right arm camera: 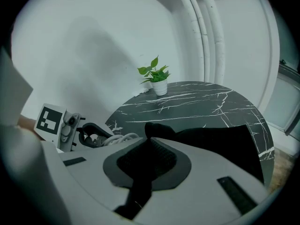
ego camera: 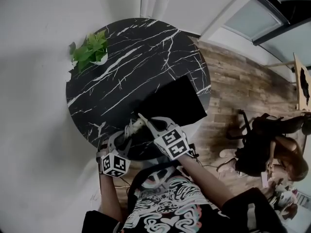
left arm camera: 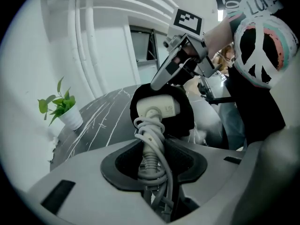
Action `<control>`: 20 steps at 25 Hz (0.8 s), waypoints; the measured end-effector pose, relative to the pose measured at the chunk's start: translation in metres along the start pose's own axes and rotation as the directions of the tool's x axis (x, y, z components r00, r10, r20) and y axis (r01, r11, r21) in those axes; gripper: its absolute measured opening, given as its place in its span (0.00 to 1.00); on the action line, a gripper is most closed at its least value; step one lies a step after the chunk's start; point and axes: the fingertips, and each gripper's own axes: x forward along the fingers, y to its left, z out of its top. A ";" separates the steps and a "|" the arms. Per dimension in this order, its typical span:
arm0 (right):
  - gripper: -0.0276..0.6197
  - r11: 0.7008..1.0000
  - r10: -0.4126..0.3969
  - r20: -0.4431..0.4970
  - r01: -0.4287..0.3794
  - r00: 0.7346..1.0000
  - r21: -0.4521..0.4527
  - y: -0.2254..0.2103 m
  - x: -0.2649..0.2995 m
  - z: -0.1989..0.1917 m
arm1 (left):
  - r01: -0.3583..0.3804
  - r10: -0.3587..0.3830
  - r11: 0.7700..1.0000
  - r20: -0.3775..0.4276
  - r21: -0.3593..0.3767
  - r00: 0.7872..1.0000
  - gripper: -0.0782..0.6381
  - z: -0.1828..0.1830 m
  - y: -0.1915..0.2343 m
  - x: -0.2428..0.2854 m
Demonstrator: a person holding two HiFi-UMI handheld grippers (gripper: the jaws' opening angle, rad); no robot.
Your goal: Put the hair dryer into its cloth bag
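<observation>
My left gripper (left arm camera: pixel 152 161) has its jaws closed around the grey cord (left arm camera: pixel 151 142), which is wound in loops at the rear of the hair dryer (left arm camera: pixel 159 108). The pads seem to press on the loops, though the bundle itself hides the contact. Straight ahead of these jaws the white hair dryer sits with its body inside the mouth of the black cloth bag (left arm camera: pixel 185 121). My right gripper (right arm camera: pixel 147 161) is clenched on an edge of the same bag: black cloth is pinched between its jaws. Beyond them the rest of the bag lies spread on the dark marbled desk (right arm camera: pixel 187 102). Far behind the bag, at the desk's edge, stands a small potted plant (right arm camera: pixel 157 78)
</observation>
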 end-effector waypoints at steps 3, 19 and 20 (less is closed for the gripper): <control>0.09 1.000 -0.005 0.001 0.005 1.000 0.001 -0.003 -0.001 -0.003 | -0.001 0.001 1.000 0.018 -0.014 1.000 0.33 0.008 -0.003 0.010; 0.09 1.000 0.000 0.004 0.000 1.000 0.014 -0.011 -0.005 -0.004 | 0.055 -0.059 0.997 0.074 0.048 0.996 0.33 0.050 -0.020 0.079; 0.09 1.000 -0.001 0.003 0.001 1.000 0.016 -0.012 -0.005 -0.004 | 0.051 -0.054 0.997 0.066 0.055 0.996 0.34 0.047 -0.021 0.082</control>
